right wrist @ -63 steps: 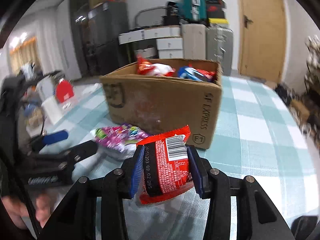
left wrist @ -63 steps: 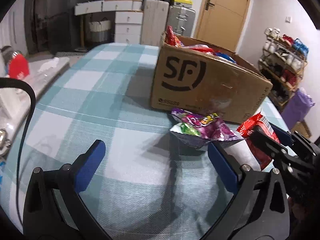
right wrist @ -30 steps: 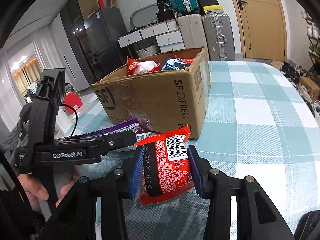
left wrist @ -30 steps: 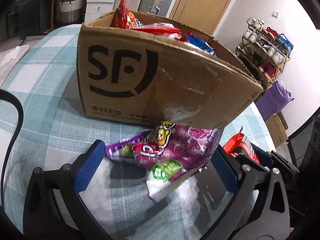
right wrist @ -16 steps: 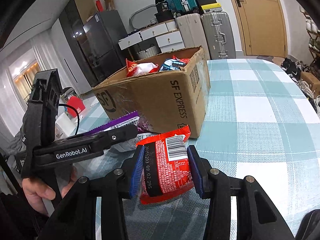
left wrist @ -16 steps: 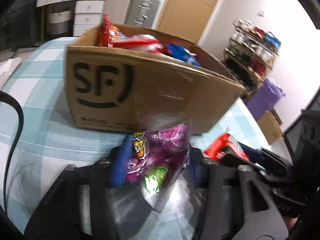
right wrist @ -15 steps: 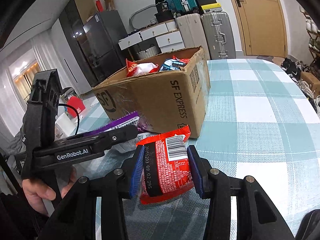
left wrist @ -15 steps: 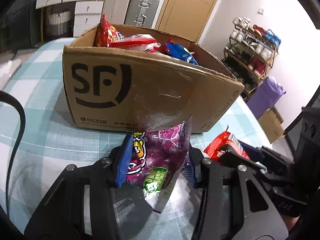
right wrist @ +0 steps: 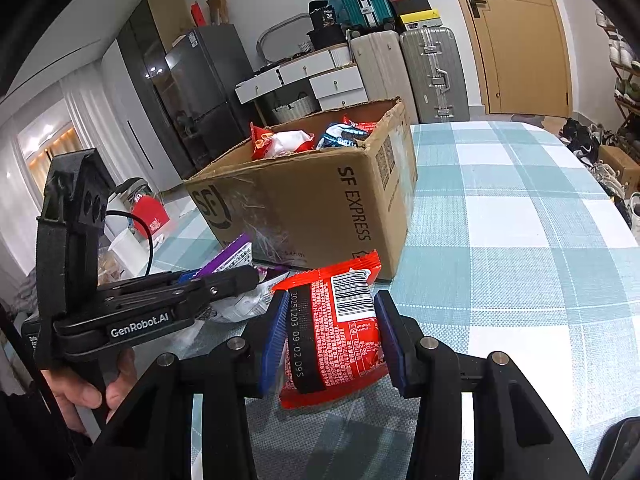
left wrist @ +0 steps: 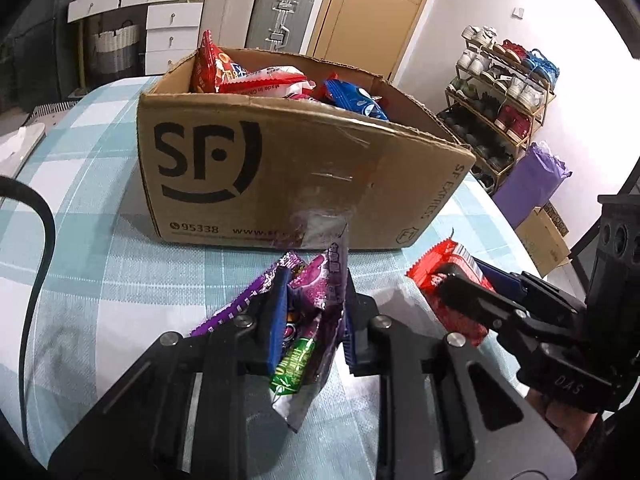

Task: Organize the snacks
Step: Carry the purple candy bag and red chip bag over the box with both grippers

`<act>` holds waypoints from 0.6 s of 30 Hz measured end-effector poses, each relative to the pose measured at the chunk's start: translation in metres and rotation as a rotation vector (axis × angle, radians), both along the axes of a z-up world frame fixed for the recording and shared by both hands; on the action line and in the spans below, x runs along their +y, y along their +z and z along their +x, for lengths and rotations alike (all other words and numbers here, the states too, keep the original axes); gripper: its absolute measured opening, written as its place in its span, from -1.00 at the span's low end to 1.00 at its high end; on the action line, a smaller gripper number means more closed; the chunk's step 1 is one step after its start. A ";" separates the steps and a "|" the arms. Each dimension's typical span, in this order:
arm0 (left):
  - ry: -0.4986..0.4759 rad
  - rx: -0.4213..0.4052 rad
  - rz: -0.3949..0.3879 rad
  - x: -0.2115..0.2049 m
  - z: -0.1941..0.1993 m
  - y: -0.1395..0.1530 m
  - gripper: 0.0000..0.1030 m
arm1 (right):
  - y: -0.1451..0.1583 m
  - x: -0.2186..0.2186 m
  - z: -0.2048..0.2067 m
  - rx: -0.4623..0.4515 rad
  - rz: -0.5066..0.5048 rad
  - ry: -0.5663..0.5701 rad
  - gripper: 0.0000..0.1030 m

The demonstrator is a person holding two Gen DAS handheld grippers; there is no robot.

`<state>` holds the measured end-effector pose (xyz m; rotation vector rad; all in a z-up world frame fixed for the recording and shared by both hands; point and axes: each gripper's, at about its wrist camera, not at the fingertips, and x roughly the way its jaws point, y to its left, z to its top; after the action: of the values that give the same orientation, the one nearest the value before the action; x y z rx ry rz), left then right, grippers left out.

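Both packets (left wrist: 316,320) (right wrist: 340,328) upright, lengthwise boxward

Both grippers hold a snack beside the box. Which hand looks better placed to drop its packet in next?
Probably left. The left gripper, shut on the purple packet, sits right at the box front wall. The right gripper, shut on the red packet, sits off the box's corner.

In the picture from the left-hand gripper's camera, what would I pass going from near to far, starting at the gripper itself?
left gripper pinching a purple snack bag → cardboard box full of snacks → silver suitcase → wooden door.
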<state>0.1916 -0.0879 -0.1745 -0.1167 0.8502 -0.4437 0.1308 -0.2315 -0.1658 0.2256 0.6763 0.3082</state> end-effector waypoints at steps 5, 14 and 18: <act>-0.003 -0.011 -0.003 0.005 -0.020 0.008 -0.62 | 0.001 -0.001 -0.001 -0.009 -0.001 -0.007 -0.15; 0.013 -0.076 -0.036 0.032 -0.063 0.038 -0.62 | 0.007 0.003 -0.010 -0.059 -0.033 -0.024 -0.15; 0.012 -0.107 -0.054 0.044 -0.083 0.057 -0.62 | 0.007 -0.001 -0.016 -0.038 0.026 -0.027 -0.15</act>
<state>0.1090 -0.0434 -0.1175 -0.1470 0.7322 -0.4576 0.1150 -0.2324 -0.1586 0.2524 0.6321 0.2949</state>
